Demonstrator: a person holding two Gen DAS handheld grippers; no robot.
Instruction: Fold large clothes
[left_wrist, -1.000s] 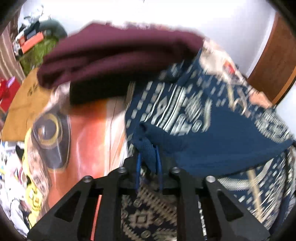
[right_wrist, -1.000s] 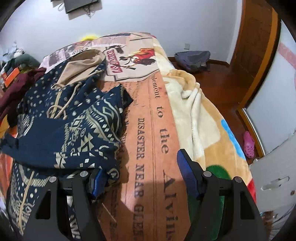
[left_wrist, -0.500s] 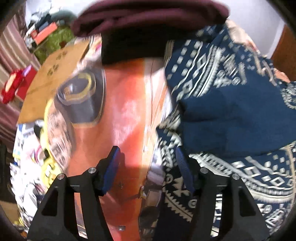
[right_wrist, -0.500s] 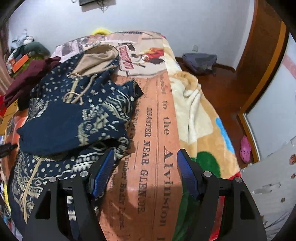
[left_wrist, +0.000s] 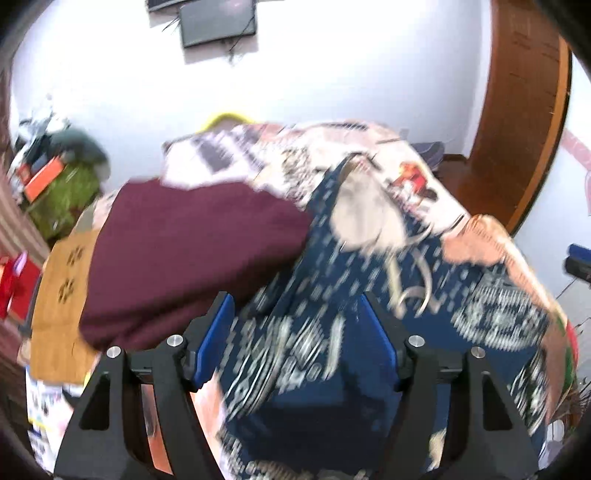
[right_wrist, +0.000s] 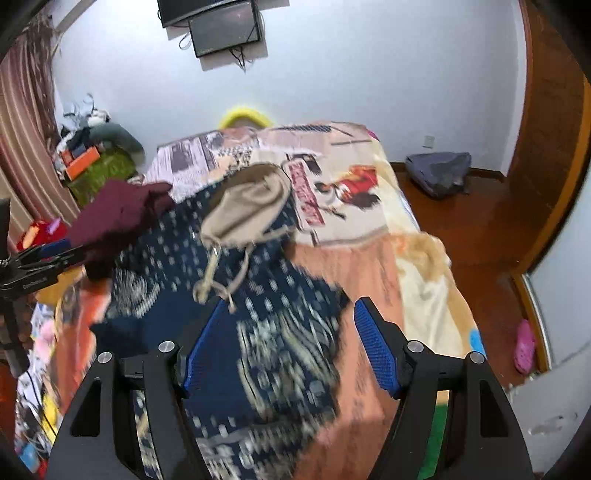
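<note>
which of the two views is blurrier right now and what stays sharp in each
Left wrist view: blurrier, the blue patterned hoodie and maroon garment smear throughout; only the left gripper is crisp. Right wrist view: the hoodie streaks near the right gripper, but wall and monitor stay sharp.

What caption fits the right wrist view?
Open right gripper above a navy patterned hoodie spread on the bed, maroon garment at left.
</note>
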